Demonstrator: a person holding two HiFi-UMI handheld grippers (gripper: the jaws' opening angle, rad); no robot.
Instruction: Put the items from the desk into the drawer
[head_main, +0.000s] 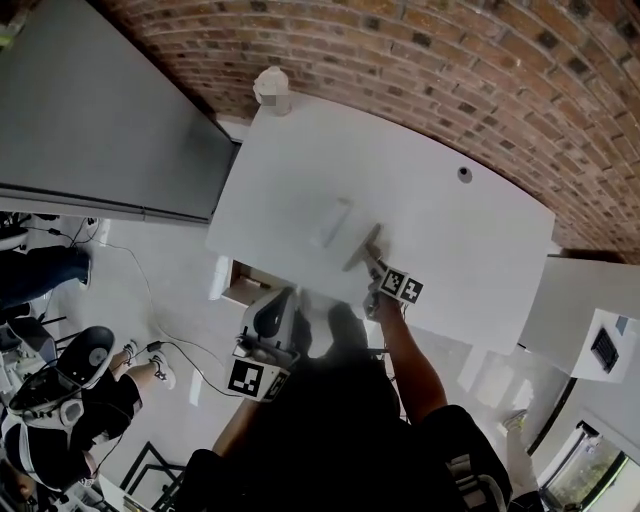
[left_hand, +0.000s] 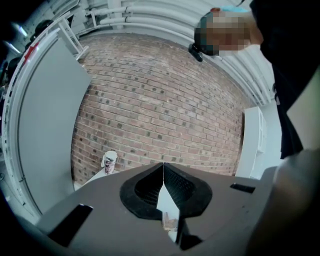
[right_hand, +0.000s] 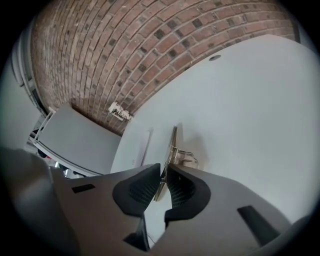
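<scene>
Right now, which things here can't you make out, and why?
The drawer: head view shows only a corner past the desk edge and the left gripper; its inside is hidden.
The thin board in the right gripper: right gripper view catches it edge-on, so its face is unseen.
The flat white item: head view, pale on the white desk, too washed out to name.
The cup: left gripper view, print too small to read.
</scene>
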